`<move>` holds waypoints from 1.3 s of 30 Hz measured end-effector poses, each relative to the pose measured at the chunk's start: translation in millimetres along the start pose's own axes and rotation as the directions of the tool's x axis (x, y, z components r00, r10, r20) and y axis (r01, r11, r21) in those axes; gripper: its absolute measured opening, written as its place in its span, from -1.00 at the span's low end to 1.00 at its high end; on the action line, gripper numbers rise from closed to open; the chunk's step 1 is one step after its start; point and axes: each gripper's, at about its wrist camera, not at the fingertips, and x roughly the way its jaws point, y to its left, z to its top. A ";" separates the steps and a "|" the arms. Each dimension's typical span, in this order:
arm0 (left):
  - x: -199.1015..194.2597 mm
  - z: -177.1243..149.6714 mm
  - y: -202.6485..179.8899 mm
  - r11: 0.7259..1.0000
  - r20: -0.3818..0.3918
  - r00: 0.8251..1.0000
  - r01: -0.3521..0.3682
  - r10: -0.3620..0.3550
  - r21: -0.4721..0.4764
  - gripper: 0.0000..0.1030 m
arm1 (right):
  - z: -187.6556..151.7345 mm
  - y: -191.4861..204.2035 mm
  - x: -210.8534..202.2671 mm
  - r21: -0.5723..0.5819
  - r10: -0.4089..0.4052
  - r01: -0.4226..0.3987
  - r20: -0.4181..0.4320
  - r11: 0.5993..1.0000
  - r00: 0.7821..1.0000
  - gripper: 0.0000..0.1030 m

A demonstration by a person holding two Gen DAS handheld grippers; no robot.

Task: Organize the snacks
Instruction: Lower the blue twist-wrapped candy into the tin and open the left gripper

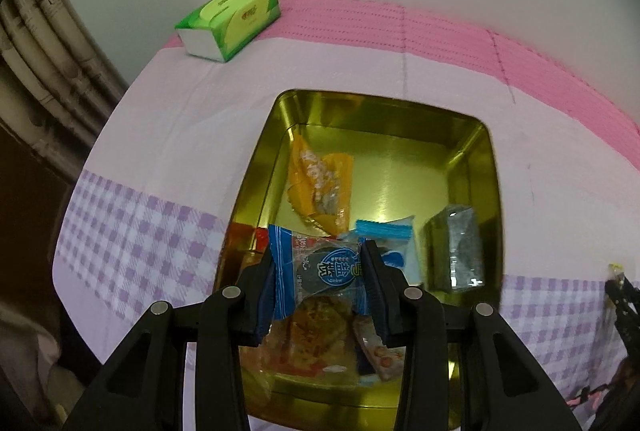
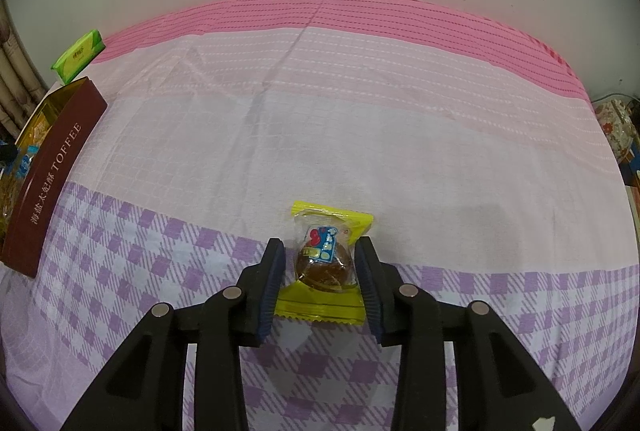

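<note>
1. Tongs on our left [image 1: 320,279] are clamped on a blue-wrapped snack [image 1: 316,271], right above the gold tin [image 1: 492,167].
2. Our right tongs [image 2: 320,271] sit apart around a yellow-wrapped snack [image 2: 326,263] lying on the bedsheet [image 2: 360,119], pads not pressing.

- Our left gripper [image 1: 324,281] points steeply down, its pads clamped on a blue-wrapped snack [image 1: 320,271].
- Our right gripper [image 2: 320,279] tilts down likewise, fingers [image 2: 272,271] seemingly just clear of a yellow-wrapped snack [image 2: 326,263].

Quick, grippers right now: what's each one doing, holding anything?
Left gripper: shut on the blue-wrapped snack, over the gold tin.
Right gripper: open around the yellow-wrapped snack on the bedsheet.
</note>
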 end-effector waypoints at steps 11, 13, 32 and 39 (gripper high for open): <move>10.8 -2.0 5.2 1.000 0.000 1.000 -0.001 0.001 0.012 -0.20 | 0.4 0.2 0.2 -0.001 0.000 0.000 0.000 1.000 1.000 -0.26; 10.6 -2.3 6.0 1.000 0.000 1.000 -0.002 0.002 0.013 -0.19 | 0.4 0.3 0.3 -0.003 -0.002 0.002 -0.001 1.000 1.000 -0.25; -14.9 -9.5 8.9 0.999 0.030 0.999 0.040 -0.041 0.012 0.02 | 0.0 0.8 -0.1 -0.020 0.003 -0.003 -0.001 1.000 1.000 -0.24; -26.8 -17.5 12.2 0.999 0.076 0.997 0.026 -0.028 0.029 0.13 | -0.2 -1.2 -0.5 -0.019 -0.007 0.007 0.000 1.000 1.000 -0.37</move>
